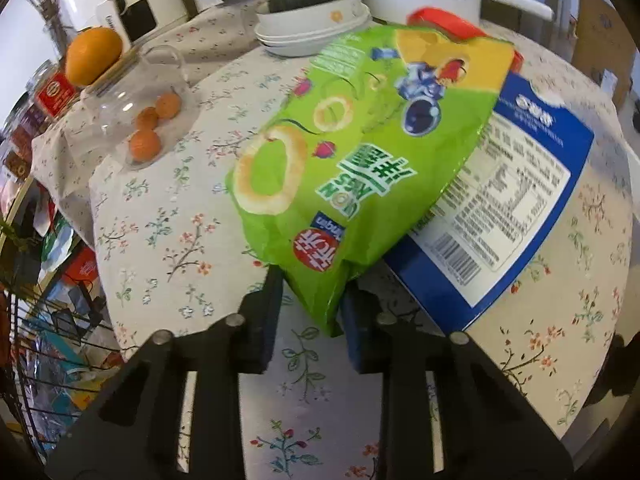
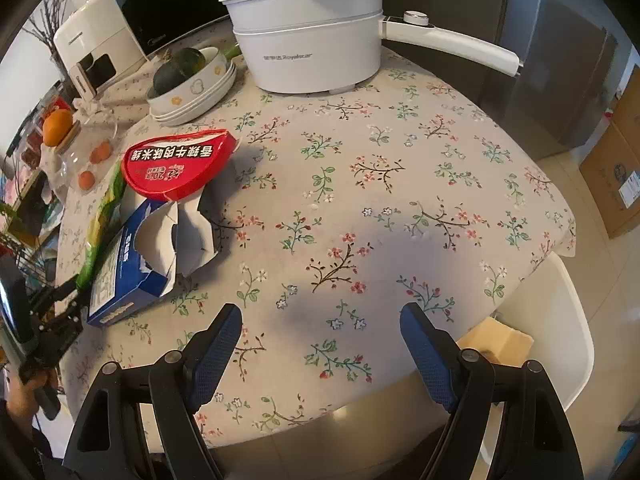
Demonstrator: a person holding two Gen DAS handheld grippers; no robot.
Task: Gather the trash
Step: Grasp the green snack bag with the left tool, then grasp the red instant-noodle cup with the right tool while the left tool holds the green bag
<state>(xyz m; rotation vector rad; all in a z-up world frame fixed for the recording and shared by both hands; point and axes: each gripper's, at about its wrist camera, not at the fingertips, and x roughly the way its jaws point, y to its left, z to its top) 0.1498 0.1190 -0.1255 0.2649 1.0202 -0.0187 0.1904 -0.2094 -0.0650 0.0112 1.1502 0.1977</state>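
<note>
While the left gripper (image 1: 310,300) is pinching the near corner of a green snack bag (image 1: 360,152), likely light, crinkly and slippery, draped over a torn blue carton (image 2: 132,264), the right gripper (image 2: 320,354) is hovering wide-jawed and empty over the floral tablecloth (image 2: 400,184).
</note>
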